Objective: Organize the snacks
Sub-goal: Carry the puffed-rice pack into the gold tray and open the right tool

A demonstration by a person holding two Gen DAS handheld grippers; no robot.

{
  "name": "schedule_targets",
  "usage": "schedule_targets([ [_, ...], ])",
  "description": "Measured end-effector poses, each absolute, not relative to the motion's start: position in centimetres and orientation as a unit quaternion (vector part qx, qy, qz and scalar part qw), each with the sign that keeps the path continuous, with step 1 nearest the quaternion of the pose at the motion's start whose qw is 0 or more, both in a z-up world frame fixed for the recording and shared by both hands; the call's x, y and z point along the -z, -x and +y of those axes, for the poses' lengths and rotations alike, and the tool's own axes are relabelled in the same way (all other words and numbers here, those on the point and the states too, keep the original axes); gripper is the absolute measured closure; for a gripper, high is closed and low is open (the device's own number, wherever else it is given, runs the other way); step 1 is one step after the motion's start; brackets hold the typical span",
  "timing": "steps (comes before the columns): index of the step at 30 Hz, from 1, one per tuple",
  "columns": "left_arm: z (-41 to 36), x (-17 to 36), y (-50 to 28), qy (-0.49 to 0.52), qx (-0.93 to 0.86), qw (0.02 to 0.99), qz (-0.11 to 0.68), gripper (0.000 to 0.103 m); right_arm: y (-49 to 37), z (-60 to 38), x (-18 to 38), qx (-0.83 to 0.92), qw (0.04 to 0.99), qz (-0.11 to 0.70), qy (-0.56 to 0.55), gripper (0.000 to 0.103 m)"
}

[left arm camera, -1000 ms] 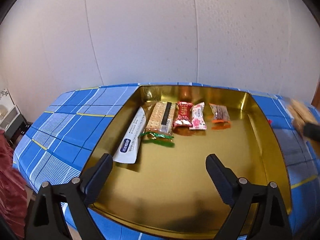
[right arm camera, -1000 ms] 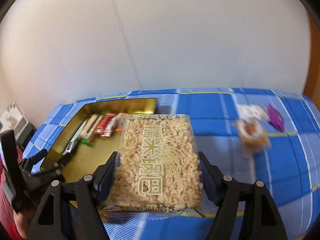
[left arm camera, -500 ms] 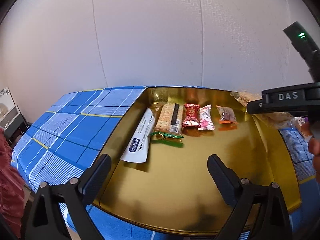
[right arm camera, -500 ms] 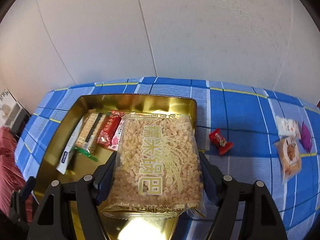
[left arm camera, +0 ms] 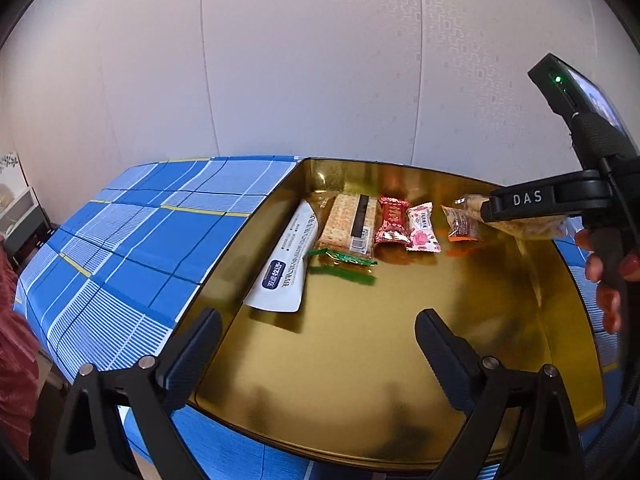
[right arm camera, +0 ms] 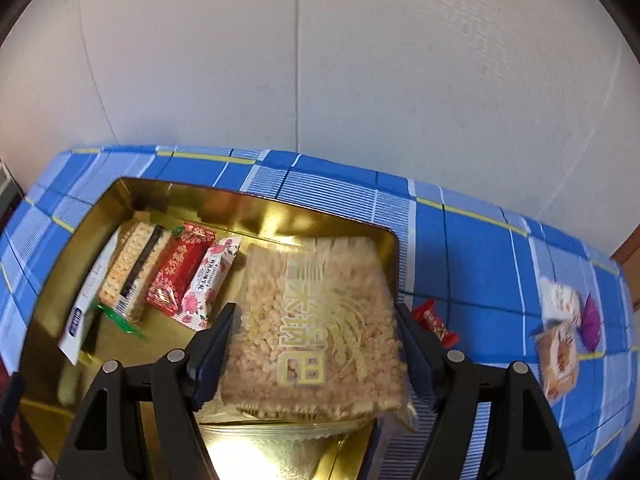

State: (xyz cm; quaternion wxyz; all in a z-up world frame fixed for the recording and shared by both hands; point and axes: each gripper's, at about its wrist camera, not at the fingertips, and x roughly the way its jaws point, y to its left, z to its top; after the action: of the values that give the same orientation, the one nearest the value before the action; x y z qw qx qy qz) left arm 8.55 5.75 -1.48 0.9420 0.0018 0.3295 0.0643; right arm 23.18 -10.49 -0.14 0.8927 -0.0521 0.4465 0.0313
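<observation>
A blue plaid tablecloth [right arm camera: 472, 248] with white and yellow lines covers the table, which is backed by a pale, faintly patterned wall [left arm camera: 320, 60]. On the cloth sits a shallow gold tray [left arm camera: 360, 380], its shiny floor mirroring the packets inside. Along the tray's far side lie a row of snacks: a long white sachet [left arm camera: 286, 262], a cracker pack [left arm camera: 348, 226] with a green end, a red candy [left arm camera: 393, 221], a pink-flowered candy [left arm camera: 422, 228] and a small brown packet [left arm camera: 462, 224].

The right gripper [right arm camera: 316, 336] is clamped on a large puffed-rice cake packet [right arm camera: 316, 336] — the fingers press both its sides — and holds it over the tray's right portion, just beside the pink candy; whether the packet touches the tray floor cannot be told. The left gripper [left arm camera: 318, 344] hangs over the tray's near edge with its fingers spread wide and nothing between them.

Outside the tray, on the cloth to its right, lie a small red candy [right arm camera: 434, 322] near the rim and, well apart, a white-wrapped snack [right arm camera: 560, 304], an orange-brown packet [right arm camera: 558, 356] and a purple candy [right arm camera: 591, 320]. At the left edge, beyond the table, a dark red fabric [left arm camera: 12, 360] shows.
</observation>
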Motion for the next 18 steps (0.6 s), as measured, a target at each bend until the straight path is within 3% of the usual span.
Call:
schedule_targets([
  [11,6.4,1.5,-8.8,0.014,-0.068,0.941,0.331,0.005,-22.1,-9.6,-0.7,-0.012,0.906,0.413,0.091,0.027],
  [18,6.4,1.4,-8.8,0.016,-0.070,0.941,0.332,0.005,-20.3,-11.6,-2.2,-0.024,0.917,0.394,0.061,0.027],
])
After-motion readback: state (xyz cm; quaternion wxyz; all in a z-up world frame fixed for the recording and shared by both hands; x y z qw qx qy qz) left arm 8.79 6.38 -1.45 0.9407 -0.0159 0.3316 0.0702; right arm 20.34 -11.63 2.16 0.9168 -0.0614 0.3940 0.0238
